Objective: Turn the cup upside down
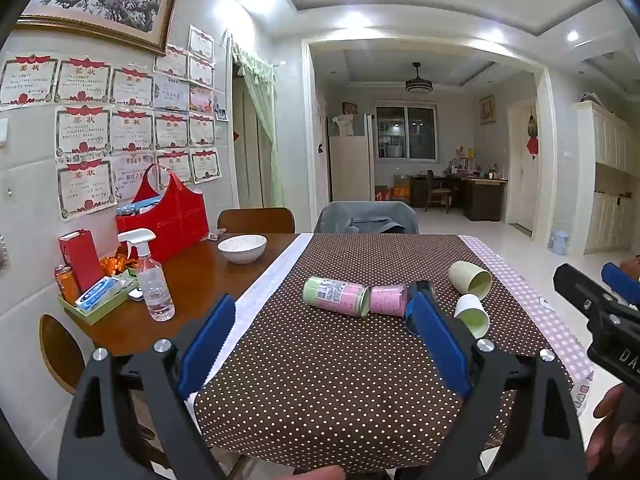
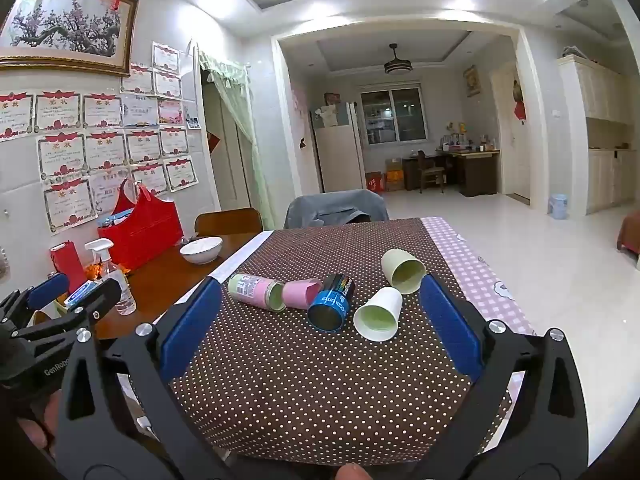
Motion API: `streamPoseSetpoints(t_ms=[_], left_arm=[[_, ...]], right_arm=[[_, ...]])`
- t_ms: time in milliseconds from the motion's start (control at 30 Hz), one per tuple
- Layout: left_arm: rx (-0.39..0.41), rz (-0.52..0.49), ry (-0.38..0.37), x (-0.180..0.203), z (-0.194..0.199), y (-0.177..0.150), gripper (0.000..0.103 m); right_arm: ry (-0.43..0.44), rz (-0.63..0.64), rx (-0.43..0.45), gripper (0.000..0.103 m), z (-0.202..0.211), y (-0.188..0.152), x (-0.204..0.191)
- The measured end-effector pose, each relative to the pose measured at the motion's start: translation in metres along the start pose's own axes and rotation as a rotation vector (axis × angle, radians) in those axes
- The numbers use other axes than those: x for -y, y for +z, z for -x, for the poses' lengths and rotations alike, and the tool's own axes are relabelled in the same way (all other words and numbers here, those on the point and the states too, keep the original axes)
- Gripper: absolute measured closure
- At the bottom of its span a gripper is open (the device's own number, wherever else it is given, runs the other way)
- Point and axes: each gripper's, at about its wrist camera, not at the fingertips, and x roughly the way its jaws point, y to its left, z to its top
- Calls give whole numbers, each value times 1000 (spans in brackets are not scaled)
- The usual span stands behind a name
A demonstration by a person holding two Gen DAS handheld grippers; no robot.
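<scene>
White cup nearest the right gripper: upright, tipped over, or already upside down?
Tipped over. The white cup lies on its side on the dotted tablecloth, its open mouth and pale green inside facing the camera.

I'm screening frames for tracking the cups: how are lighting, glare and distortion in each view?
Left wrist view: even indoor light, bright blown-out ceiling spots, strong fisheye bending at the walls; the left gripper partly hides the blue cup. Right wrist view: same light and bending, all cups sharp, white cup unobstructed.
</scene>
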Motion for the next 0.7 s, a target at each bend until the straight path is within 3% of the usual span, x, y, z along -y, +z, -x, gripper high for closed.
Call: streamPoseSetpoints(t_ms=[700], left_arm=[[5, -4, -18, 4, 0, 0, 14]], right_arm=[[0, 9, 11, 6, 4, 6, -4]])
